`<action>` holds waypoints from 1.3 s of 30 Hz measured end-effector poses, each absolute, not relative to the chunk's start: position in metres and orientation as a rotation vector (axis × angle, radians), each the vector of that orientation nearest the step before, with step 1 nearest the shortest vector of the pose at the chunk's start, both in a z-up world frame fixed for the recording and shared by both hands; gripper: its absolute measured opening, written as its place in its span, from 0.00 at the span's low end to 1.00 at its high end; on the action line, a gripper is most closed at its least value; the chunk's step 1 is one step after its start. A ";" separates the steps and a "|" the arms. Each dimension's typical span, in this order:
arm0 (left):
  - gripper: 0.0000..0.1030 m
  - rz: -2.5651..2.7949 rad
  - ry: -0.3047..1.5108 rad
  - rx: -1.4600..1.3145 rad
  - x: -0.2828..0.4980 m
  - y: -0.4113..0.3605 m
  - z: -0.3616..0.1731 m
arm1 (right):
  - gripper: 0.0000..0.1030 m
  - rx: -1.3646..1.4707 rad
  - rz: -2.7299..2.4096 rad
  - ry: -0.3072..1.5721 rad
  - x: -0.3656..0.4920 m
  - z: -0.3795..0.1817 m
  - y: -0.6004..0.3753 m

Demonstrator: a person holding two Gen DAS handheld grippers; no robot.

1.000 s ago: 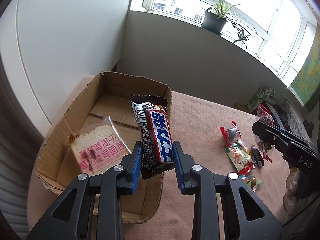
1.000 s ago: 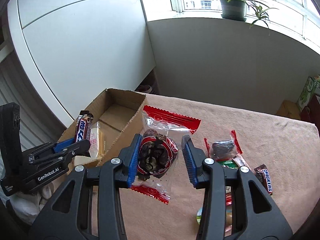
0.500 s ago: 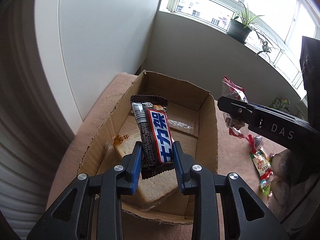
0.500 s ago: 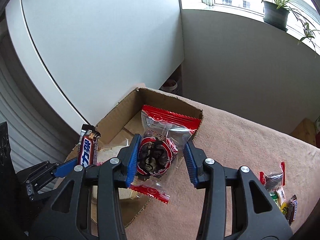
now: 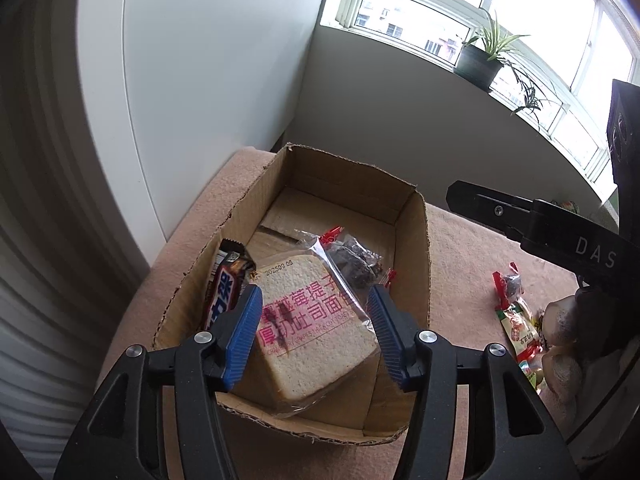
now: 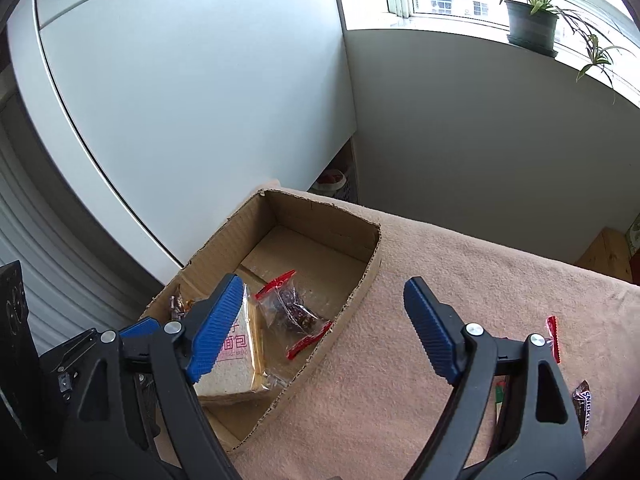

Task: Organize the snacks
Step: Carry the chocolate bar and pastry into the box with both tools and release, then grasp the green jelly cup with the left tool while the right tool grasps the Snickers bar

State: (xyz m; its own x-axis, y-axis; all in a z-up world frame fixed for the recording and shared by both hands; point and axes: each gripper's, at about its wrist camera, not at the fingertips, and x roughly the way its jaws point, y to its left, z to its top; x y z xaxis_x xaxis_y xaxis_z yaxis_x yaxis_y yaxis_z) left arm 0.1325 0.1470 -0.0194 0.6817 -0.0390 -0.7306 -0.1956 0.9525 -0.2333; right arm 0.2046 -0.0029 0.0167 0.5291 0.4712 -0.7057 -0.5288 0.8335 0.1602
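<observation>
Your open brown cardboard box [image 5: 412,240] holds the wrapped white bread slice [image 5: 316,320], clear red-edged dried-fruit packet [image 6: 292,312] and dark chocolate bar [image 5: 224,292]. Your left gripper [image 5: 316,336] and right gripper [image 6: 320,328] have just been opening; both are spread, nothing between them.

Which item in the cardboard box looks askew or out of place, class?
The chocolate bar stands on end against the cardboard box wall instead of lying flat, and the red-edged snack bag sprawls slanted over the bagged bread slice.
</observation>
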 end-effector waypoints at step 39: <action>0.53 -0.354 1.002 -0.160 0.130 -0.092 -0.068 | 0.82 0.112 0.256 1.009 0.198 -0.074 -0.299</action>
State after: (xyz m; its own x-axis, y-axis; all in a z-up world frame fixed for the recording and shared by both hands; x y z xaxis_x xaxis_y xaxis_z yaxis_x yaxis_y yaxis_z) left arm 0.1300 -0.0916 -0.0683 0.4879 -0.3625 -0.7941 0.2172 0.9315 -0.2917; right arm 0.1975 -0.2992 -0.0739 0.5057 0.2635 -0.8215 -0.1603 0.9643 0.2106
